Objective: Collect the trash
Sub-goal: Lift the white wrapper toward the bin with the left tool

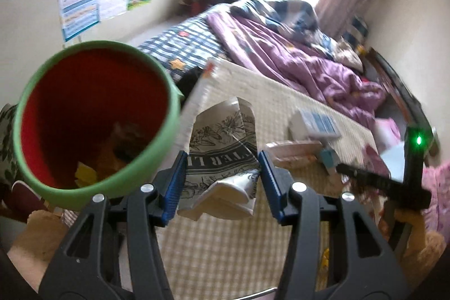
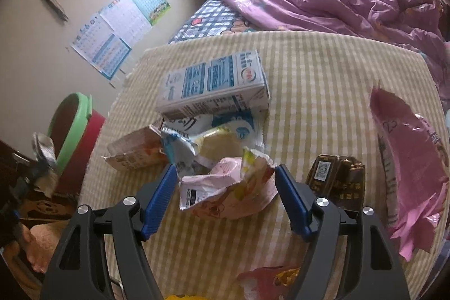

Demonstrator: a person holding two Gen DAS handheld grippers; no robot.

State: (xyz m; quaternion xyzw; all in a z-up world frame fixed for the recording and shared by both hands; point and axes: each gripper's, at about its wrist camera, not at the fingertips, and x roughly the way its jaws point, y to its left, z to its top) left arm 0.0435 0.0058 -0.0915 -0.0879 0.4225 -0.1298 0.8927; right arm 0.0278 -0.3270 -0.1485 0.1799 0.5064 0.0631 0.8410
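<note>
Presently catalogued: left claw (image 1: 222,182), blue pads spread apart, a crumpled printed paper wrapper (image 1: 222,148) lying loose between them; whether either pad touches it cannot be told. Red bin with green rim (image 1: 95,120) is placed just to the left of this claw, off the tabletop's (image 1: 295,92) left edge, mouth open, scraps already inside. Right claw (image 2: 225,196) is likewise held apart, bracketing a pink snack bag (image 2: 227,193) near the tabletop's near edge, its torn mouth turned toward the far edge. Bin lies well to the left of the right claw; the left claw is judged the nearer carrier. Uncollected items: milk carton (image 2: 213,83), brown packet (image 2: 337,182), pink wrapper (image 2: 407,167).
</note>
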